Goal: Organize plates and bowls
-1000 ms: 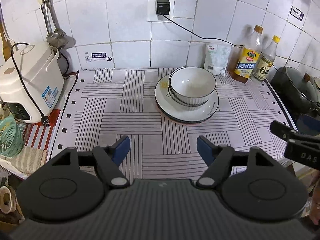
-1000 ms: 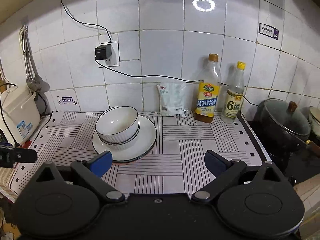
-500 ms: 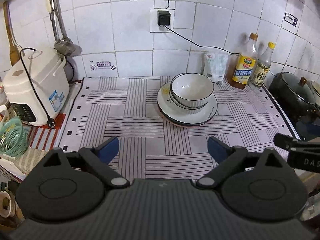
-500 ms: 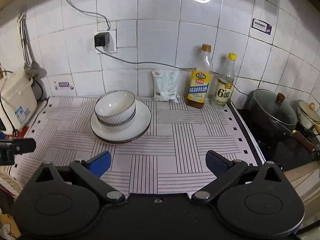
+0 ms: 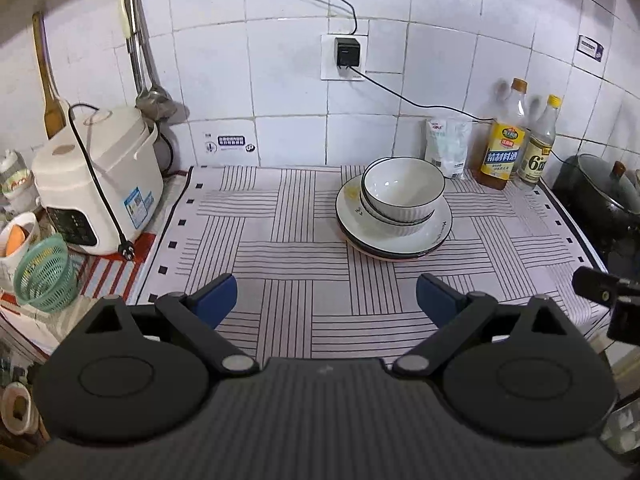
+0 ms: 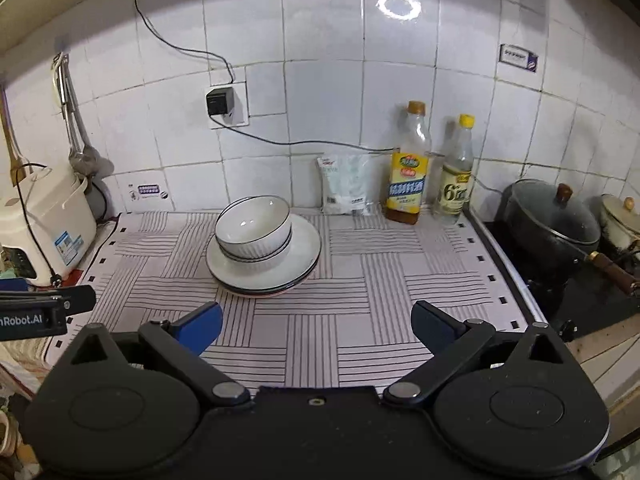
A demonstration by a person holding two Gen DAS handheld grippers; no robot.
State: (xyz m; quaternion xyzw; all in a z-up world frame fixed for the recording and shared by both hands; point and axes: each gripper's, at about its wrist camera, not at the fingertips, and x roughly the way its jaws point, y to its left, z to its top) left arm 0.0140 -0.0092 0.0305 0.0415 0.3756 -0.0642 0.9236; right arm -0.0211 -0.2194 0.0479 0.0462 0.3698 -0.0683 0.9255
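White bowls with dark rims are nested and stand on a stack of white plates on the striped cloth. The same bowls and plates show in the right wrist view. My left gripper is open and empty, well in front of the stack, above the cloth's near edge. My right gripper is open and empty, also in front of the stack. Each gripper shows at the edge of the other's view.
A white rice cooker and a green basket stand at the left. Two bottles and a white bag stand by the tiled wall. A black pot sits on the stove at the right.
Both grippers have drawn back and risen away from the stack, so it looks smaller and farther. Both stay open and empty. The bowls and plates have not moved.
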